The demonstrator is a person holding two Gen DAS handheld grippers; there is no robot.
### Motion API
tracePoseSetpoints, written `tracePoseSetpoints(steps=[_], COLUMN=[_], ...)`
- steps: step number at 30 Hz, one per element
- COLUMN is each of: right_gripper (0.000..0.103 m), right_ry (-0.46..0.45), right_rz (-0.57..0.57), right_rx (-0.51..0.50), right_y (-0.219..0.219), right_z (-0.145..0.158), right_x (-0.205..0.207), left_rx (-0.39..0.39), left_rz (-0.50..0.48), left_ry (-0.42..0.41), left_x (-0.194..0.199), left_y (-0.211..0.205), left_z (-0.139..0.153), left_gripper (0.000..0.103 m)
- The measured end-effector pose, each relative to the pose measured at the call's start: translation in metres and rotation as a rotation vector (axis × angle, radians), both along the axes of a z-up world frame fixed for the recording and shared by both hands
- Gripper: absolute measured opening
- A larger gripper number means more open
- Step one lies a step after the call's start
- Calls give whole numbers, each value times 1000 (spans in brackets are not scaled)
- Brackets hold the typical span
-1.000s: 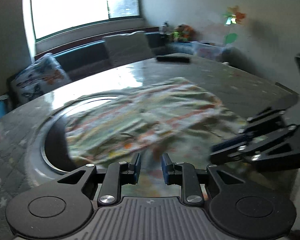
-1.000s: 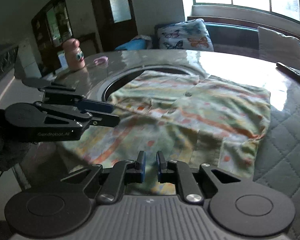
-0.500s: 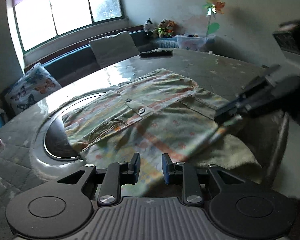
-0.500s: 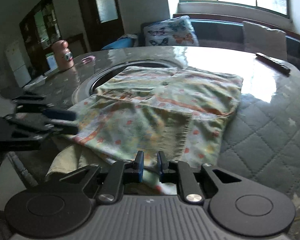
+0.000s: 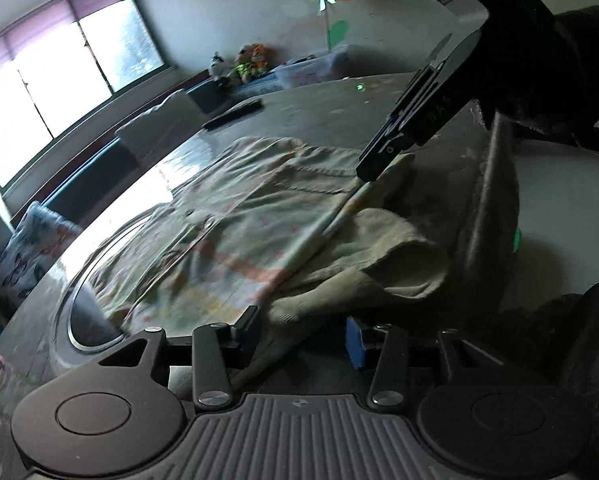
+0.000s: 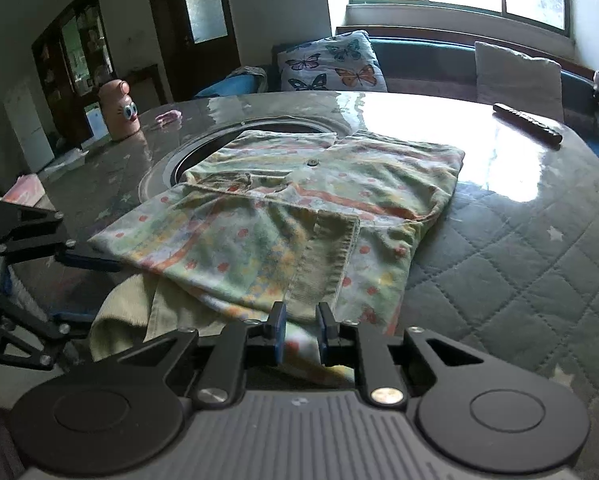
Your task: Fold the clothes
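2 layers of the patterned shirt (image 6: 299, 208) lie on the round table (image 6: 539, 240) — its near half doubled over, one pale sleeve drooping off the table's near edge. Soft, light cloth that would slump, so a hem corner looks the best hold. The right gripper (image 6: 301, 330) is slightly parted around the near hem; the left gripper (image 5: 303, 334) gapes wide, released — just beside that sleeve.
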State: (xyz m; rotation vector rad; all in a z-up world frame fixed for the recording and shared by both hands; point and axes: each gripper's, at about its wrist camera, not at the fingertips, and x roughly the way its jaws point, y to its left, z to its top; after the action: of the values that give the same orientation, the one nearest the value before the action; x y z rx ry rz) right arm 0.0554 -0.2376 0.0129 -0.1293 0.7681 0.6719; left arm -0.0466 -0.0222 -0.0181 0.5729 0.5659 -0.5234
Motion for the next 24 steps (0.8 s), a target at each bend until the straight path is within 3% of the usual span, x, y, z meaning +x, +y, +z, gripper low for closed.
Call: tracePoseSetpoints(steps=[7,11,13,16,20,24], right_gripper=[31,33,36,45,47,47], right_ry=[-53,-81,-94,-129,-186,-191], right_rz=[64,118,147,201,254,266], right_rx=[-67,-103,-117,-134,-132,-112], right_y=[-2,-2,-1,5,18,34], right_z=[4,5,5,4,4,1], right_x=[-18,-26,-30,-36,-39,-30], left_rx=[-49,-120,-169,-248,-327,-354], left_rz=[-44,-37,1,76,139,146], left_ry=[-35,-18,-1,13,25,32], left_x=[8,16,22,35,54,63], left_y=[-8,-4,1,9,15,17], left_z=[4,9,13,23,35,40], left_gripper=[44,16,9,7,7,7])
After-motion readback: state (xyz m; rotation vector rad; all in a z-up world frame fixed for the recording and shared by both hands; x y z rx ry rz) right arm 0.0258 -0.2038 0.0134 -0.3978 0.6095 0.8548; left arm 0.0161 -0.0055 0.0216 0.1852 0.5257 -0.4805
